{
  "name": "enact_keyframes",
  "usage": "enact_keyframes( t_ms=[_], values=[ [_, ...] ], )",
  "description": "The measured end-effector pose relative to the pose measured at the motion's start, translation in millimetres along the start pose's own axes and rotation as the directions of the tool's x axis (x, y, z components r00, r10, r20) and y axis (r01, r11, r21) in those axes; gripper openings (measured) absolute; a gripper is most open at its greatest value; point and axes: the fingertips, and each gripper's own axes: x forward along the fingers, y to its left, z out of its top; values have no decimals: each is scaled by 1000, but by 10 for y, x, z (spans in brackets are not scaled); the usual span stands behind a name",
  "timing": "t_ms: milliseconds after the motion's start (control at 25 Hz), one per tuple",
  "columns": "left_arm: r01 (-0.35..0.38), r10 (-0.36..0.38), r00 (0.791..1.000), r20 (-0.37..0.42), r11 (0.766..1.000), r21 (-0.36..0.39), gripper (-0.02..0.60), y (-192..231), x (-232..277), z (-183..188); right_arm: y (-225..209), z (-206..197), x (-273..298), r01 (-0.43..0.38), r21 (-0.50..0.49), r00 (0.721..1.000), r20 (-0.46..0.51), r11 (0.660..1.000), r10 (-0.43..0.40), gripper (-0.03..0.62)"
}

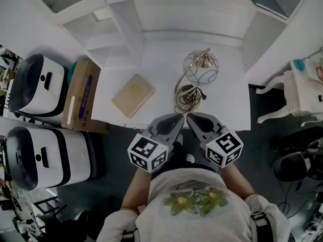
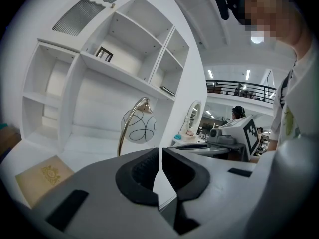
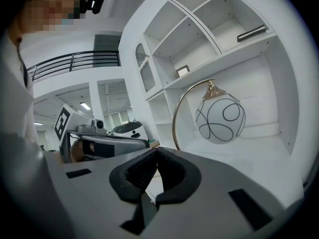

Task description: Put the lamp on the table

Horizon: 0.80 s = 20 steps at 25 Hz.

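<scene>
1. Nearest the head camera, the person's pale shirt (image 1: 194, 200) with a green print is filling the lower middle, and both forearms are reaching forward.
2. Just ahead, the left gripper (image 1: 176, 120) and the right gripper (image 1: 192, 118) are angling inward, and their tips are almost meeting over the near edge of the white surface (image 1: 229, 102).
3. In the left gripper view, the left gripper (image 2: 160, 169) is keeping its jaws pressed together, leaving only a hairline slit with nothing in it. In the right gripper view, the right gripper (image 3: 155, 172) is showing the same closed, empty jaws.
4. Just beyond the two tips, the lamp (image 1: 202, 68) is standing upright on the surface. Its base and a bunched cord are sitting near the front edge. A gold arched stem is curving up and over, and the white globe with thin dark looping lines is hanging from it toward the back.
5. To the lamp's left and well apart from it, a tan book (image 1: 132, 95) is lying flat on the surface.
6. Past the surface's left edge, a cardboard box (image 1: 82, 95) is sitting beside two white machines (image 1: 35, 82).
7. Farthest back, a white shelf unit (image 1: 166, 14) is rising behind the surface.
</scene>
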Motion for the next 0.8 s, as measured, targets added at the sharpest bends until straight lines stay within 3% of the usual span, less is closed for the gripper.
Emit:
enact_keyframes(
  t_ms=[800],
  values=[
    [12,-11,999,-36,999,30,44,-305,93,-77,-33,-80,-288,6,8,1000,-10,1000,-6,32]
  ],
)
